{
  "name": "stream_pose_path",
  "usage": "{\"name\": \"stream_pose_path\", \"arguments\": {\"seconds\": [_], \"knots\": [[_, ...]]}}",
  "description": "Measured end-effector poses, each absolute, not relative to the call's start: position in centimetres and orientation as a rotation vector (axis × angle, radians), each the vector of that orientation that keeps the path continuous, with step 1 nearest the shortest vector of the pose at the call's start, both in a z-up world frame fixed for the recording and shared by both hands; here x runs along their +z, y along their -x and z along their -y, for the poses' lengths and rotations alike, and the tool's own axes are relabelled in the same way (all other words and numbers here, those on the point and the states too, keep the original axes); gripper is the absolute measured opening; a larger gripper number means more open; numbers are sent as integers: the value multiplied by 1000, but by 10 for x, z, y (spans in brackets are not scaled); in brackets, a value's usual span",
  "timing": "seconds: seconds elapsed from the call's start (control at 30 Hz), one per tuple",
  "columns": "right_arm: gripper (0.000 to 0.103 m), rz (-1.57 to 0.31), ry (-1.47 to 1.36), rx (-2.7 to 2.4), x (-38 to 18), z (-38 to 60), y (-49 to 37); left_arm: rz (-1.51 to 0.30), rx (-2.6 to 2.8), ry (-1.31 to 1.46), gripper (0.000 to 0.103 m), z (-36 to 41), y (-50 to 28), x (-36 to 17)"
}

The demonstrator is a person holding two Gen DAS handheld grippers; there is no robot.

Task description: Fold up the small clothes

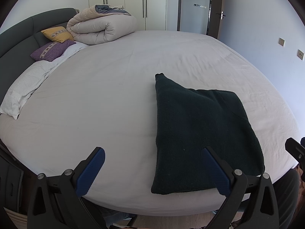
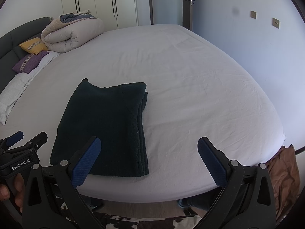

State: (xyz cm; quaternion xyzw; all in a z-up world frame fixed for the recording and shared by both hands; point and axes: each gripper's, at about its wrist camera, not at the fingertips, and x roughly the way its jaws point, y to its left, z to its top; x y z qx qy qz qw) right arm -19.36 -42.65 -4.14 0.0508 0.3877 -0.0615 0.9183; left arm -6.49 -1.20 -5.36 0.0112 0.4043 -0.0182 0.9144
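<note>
Left gripper [image 1: 152, 168] up at the near edge of the bed, jaws spread wide, nothing between them. Blue pads [image 1: 91, 172] clear of the fabric on one side, the other pad overlapping the near corner of the garment in view, contact impossible to tell. Right gripper [image 2: 149, 160] alongside, jaws likewise spread wide and empty, hovering over the near edge.

Just ahead: dark green sweater [image 2: 106, 126], folded into a neat rectangle, lying flat on the white sheet close to the near edge of the bed [image 1: 114, 87]. Stacked layers showing along its right side in the right wrist view, one small corner poking out at the far end. Seen between the two grippers, to the right of the left one and to the left of the right one.

Further out: white pillow [image 1: 21, 93] at the left, purple cushion [image 1: 50, 50] and yellow cushion [image 1: 57, 34] against the dark headboard [image 1: 17, 36]. Rolled beige duvet [image 1: 103, 26] at the far corner. Beyond that, white wardrobe doors [image 1: 125, 0] and an open door [image 1: 215, 9]. Brown cloth [image 2: 284, 169] hanging off the right corner of the bed.
</note>
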Motion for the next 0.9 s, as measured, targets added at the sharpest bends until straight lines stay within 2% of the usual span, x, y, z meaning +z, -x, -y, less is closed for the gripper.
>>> {"name": "stream_pose_path", "arguments": {"seconds": [0.9], "knots": [[103, -812, -101, -121, -46, 426, 190, -841, -25, -28, 103, 10, 63, -60]]}}
